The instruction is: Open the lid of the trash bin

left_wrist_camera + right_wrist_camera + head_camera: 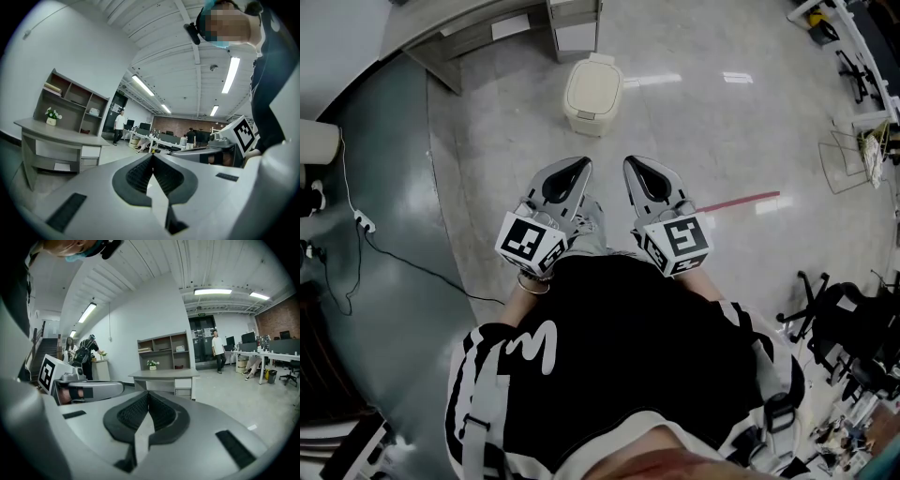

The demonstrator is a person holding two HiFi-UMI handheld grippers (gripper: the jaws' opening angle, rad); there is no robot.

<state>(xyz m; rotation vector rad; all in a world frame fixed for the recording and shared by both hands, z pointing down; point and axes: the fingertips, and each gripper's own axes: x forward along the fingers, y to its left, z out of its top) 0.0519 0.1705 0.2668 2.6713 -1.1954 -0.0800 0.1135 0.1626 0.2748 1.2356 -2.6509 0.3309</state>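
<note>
A cream trash bin (pixel 593 94) was seen standing on the pale, glossy floor (pixel 703 141), its lid (pixel 592 86) down flat and closed. The bin was placed just in front of the corner of a grey desk (pixel 473 33) at the top of the head view. In the left gripper view, a set of open shelves (pixel 70 104) was shown on that desk, with a small potted plant (pixel 51 115) set on the desk top beside them.

Nearer the wearer, the left tongs (pixel 581 165) and the right tongs (pixel 631 164) were held side by side, both pointed toward the bin and clearly apart from it. In each gripper view the two jaws were pressed together along their ribbed pads, with nothing caught between them.

A red strip (pixel 741 201) was marked on the floor to the right of the tongs. A black cable (pixel 403 258) was trailed across the darker floor at the left. A person (pixel 218 350) was seen standing far off in the room.
</note>
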